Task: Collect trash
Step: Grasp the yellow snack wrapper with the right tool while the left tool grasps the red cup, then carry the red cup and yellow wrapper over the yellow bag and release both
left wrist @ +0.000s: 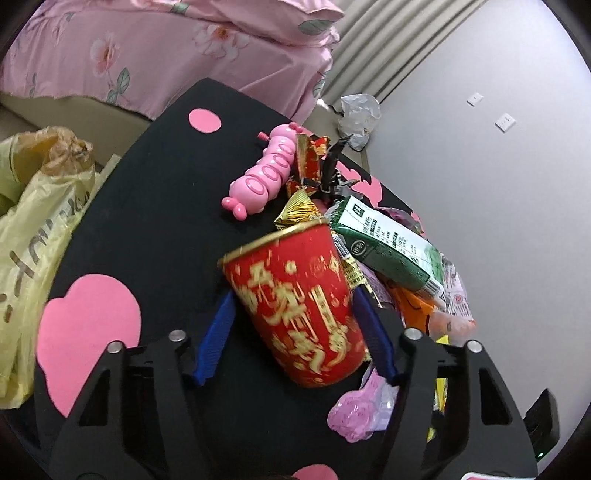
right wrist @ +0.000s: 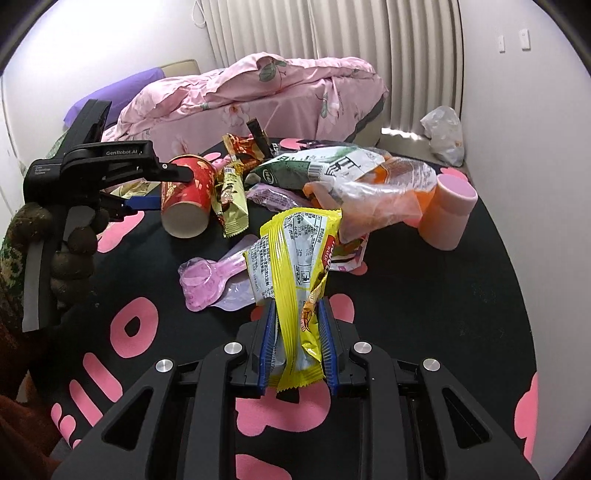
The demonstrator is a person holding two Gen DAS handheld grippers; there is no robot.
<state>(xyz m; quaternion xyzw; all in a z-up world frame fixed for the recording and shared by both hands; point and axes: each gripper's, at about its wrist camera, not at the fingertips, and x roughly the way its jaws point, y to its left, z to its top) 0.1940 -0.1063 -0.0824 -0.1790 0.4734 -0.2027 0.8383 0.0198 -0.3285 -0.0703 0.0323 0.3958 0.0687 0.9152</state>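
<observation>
Two sets of tongs work over a black round mat [right wrist: 424,295] patterned with pink shapes, which covers the worktop. The left tongs [left wrist: 295,295] straddle a red paper cup with gold lettering [left wrist: 299,310]; their blue pads sit at either side of its wall, though motion blur leaves it unclear whether they press on it. The cup lies tilted, its long axis running from the gold rim at 11 o'clock to the base at 5 o'clock in the left wrist view. The right tongs [right wrist: 297,321] are clamped on a yellow snack wrapper [right wrist: 295,266], which stands upright between the pads, its long axis running 12 to 6 o'clock.

Crowding the cup at 3 o'clock is a green-and-white packet [left wrist: 388,243] atop other wrappers; at 12 o'clock lies a pink plastic caterpillar toy [left wrist: 266,173]. A pink cylindrical container [right wrist: 448,210] lies at the wrapper's 2 o'clock, a pink plastic scoop in clear film [right wrist: 207,284] at its 9 o'clock.

A yellow plastic bag [left wrist: 33,236] sits off the mat's edge. Behind are a bed with pink floral bedding [right wrist: 258,96], pleated curtains [right wrist: 369,29] and white walls.
</observation>
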